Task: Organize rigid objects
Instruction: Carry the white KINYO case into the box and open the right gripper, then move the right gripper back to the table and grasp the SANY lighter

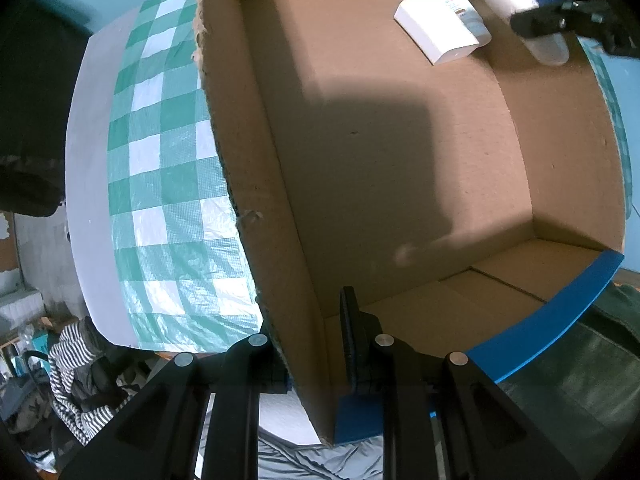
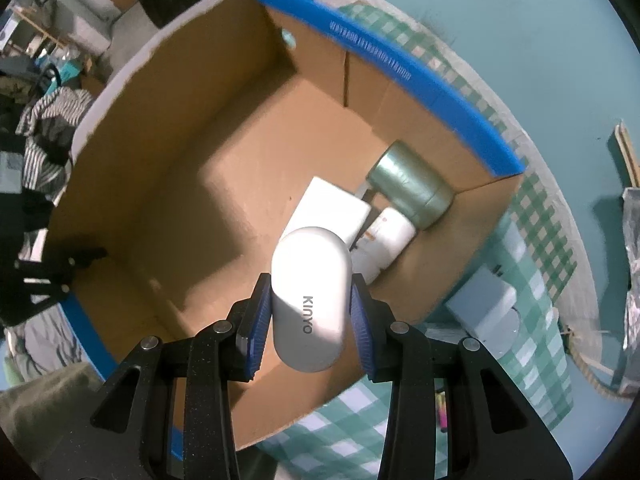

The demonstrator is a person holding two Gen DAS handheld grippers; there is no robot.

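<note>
The left gripper (image 1: 316, 344) is pinched shut on the side wall of the cardboard box (image 1: 248, 184), likely to keep the box from sliding. The right gripper (image 2: 310, 316) squeezes a white rounded case (image 2: 310, 292) between its blue pads and holds it above the box, over the corner where things already lie. In that corner sit a white flat box (image 2: 332, 208), a white tube (image 2: 388, 236) and a green can (image 2: 408, 192), packed close together. Most of the box floor is bare, so there is lots of room to set the case down. The walls stand tall, so the case has to go in from the top.
</note>
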